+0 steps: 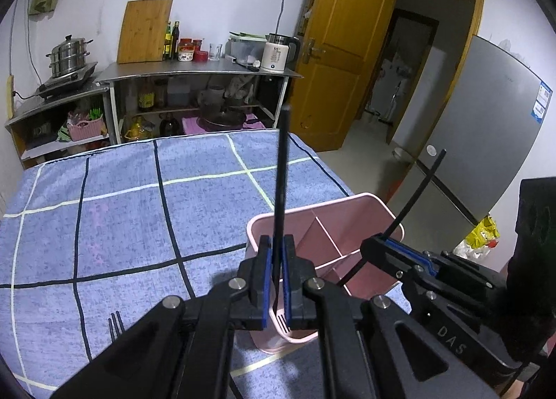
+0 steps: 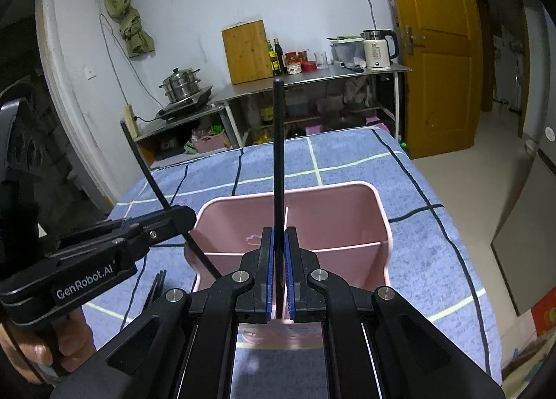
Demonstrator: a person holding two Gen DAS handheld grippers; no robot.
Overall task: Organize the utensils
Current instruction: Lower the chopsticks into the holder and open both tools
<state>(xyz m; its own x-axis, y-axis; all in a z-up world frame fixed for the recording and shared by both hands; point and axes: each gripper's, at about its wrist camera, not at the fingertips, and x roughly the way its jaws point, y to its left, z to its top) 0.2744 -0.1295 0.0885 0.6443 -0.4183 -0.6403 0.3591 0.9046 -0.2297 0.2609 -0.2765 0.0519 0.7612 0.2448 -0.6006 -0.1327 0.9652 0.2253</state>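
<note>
Both utensils held over the caddy, not yet dropped.
My left hand-held gripper (image 1: 275, 260) pinches a slim black fork (image 1: 279, 190), right hand-held gripper (image 2: 278, 260) another black utensil (image 2: 278, 156), above the pink divided plastic caddy (image 2: 382, 222) on the blue checked table (image 1: 121, 208); another fork (image 1: 115, 324) lies near left.

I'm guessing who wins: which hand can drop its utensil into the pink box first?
Probably the right gripper: its utensil hangs over the box's middle; the left gripper's is by the edge.
</note>
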